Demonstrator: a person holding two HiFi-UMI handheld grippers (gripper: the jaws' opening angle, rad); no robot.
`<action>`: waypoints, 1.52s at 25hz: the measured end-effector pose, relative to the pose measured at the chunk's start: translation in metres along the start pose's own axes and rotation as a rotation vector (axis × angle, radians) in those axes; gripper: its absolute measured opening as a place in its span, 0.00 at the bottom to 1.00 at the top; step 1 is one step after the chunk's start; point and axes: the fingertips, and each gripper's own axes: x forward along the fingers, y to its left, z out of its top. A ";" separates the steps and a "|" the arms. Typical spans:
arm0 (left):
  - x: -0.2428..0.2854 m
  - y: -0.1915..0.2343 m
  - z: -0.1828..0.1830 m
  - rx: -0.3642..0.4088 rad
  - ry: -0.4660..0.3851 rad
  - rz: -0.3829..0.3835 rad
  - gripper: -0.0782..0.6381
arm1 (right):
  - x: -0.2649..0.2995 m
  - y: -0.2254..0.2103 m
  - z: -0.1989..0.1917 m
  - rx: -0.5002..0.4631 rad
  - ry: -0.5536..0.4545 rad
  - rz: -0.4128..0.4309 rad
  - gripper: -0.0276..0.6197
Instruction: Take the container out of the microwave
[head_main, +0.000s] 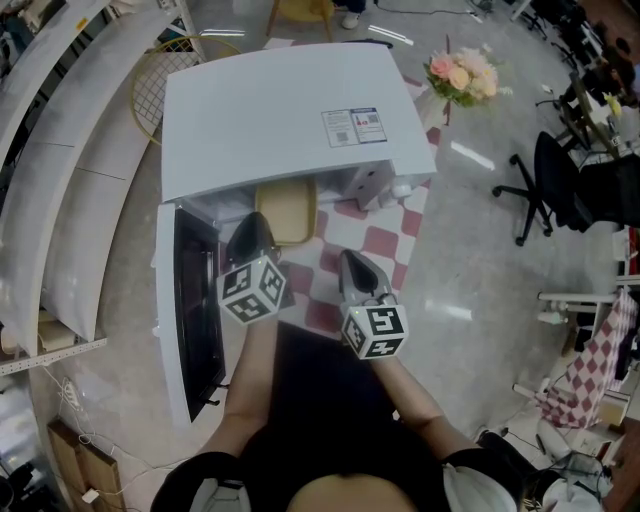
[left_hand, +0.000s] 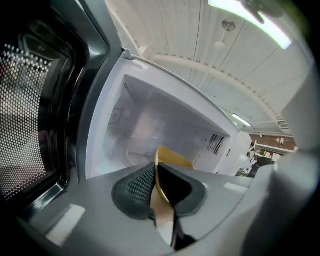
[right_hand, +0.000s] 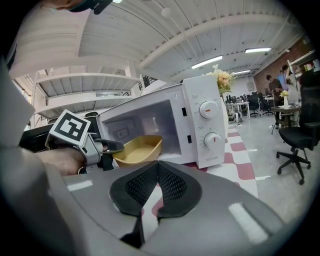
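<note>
Mustard-yellow container, smooth, shallow, rounded-rect tub w/ a thin lip. It sits at the mouth of the microwave, held up off the table. Head view shows most of it forward of the top panel's front edge; can't tell if the back end is inside.

L gripper is clamped on the container's near-left rim. In the left gripper view the thin yellow wall runs edge-on between the two dark pads, which are dimpled mesh rubber, pressed on both sides. A square-marker cube sits on the gripper's back.

R gripper is closed w/ nothing in it: pads meet at the tips, and only red/white cloth shows thru the gap below. It hangs over the table just right of the L one, clear of the container, w/ its own cube.

Microwave is a white painted box w/ a flat top and a sticker near the right edge. The cavity is pale and glossy, w/ a perforated vent patch on its right wall. Two round dials are stacked on the front panel.

Door is swung open to the left, w/ a white frame and dark window w/ dot-mesh screen.

Table cover is red/white check cloth. Pink/cream flowers are behind the oven on the right. A black office chair stands on glossy grey floor, well apart.
</note>
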 end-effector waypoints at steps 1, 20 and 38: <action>-0.002 0.000 -0.001 0.002 0.001 -0.001 0.14 | -0.001 -0.001 0.000 0.000 -0.003 -0.003 0.04; -0.036 -0.011 -0.017 -0.021 -0.012 -0.039 0.14 | -0.025 -0.017 -0.007 0.011 -0.025 -0.040 0.05; -0.053 -0.016 -0.022 -0.030 0.005 -0.080 0.14 | -0.036 -0.021 -0.012 0.029 -0.029 -0.074 0.05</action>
